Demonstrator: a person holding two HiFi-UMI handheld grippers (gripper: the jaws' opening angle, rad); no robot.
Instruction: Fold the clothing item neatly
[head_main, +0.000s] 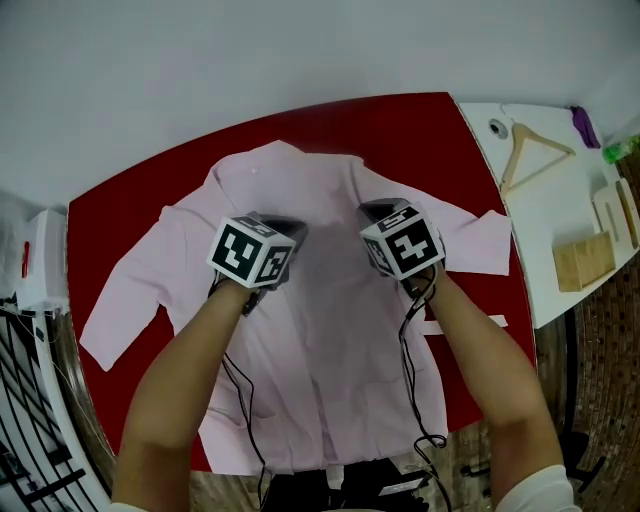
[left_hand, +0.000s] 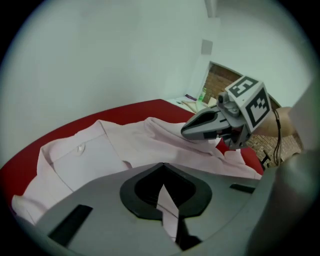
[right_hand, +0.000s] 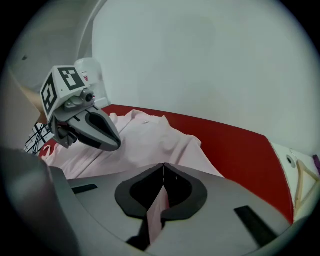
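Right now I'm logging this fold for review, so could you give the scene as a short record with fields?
garment: pink shirt, spread on red table, collar on far side
left claw: shut on shirt fabric
right claw: shut on shirt fabric
claws: side by side over the shirt's middle
nearby: wooden hanger, apart from shirt

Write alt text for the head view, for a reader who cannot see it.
A hand-held left gripper and right gripper, each topped with a black-and-white marker cube, are side by side over the middle of a pale pink long-sleeved shirt spread on a red table. A wooden clothes hanger lies on a white side surface at right.
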